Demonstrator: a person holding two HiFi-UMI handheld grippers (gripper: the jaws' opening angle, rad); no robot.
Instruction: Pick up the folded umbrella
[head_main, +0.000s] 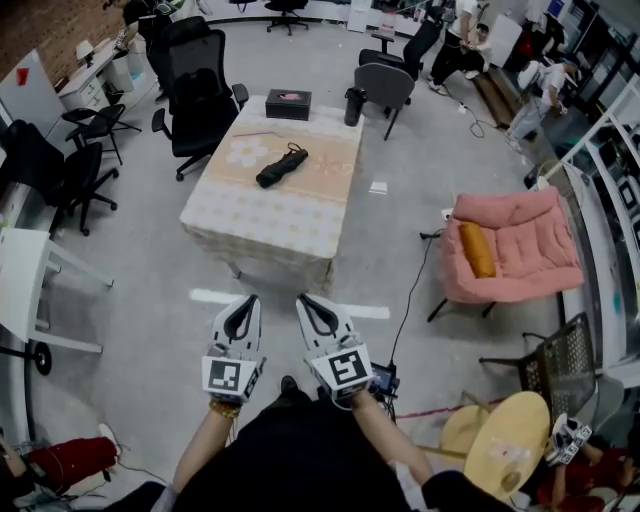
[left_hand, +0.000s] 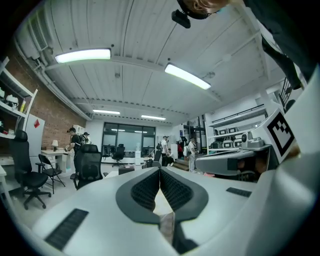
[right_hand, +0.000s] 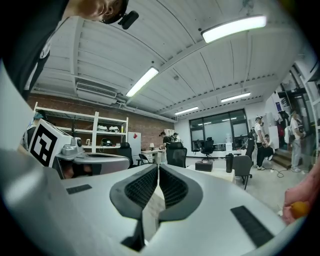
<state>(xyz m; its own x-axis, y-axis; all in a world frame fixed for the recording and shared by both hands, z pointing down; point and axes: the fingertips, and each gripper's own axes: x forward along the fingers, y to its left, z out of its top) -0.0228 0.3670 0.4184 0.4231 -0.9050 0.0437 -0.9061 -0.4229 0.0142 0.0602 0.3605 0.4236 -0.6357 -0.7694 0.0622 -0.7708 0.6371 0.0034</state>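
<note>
Both pairs of jaws are closed, with nothing between them. In the left gripper view, the ribbed black pads (left_hand: 147, 190) of the left gripper (left_hand: 160, 171) meet along a thin seam. The right gripper view shows the right gripper (right_hand: 158, 169) closed tip to tip in the same way.

In the head view the two grippers sit side by side low in the frame, just in front of the person's dark clothing. They are above the grey floor (head_main: 150, 300) and point toward the table (head_main: 250, 225).

The folded umbrella (head_main: 281, 167) is black. It lies diagonally on the patterned tablecloth near the middle of the table, well apart from both grippers and untouched. A black box (head_main: 288, 104) sits at the table's far edge, and a dark flask (head_main: 354, 106) stands at the far right corner.

A black office chair (head_main: 196, 85) stands at the table's left side, and a grey chair (head_main: 384, 85) stands beyond the flask. To the right, a pink cushioned seat (head_main: 520, 250) holds an orange bolster (head_main: 478, 250).
</note>
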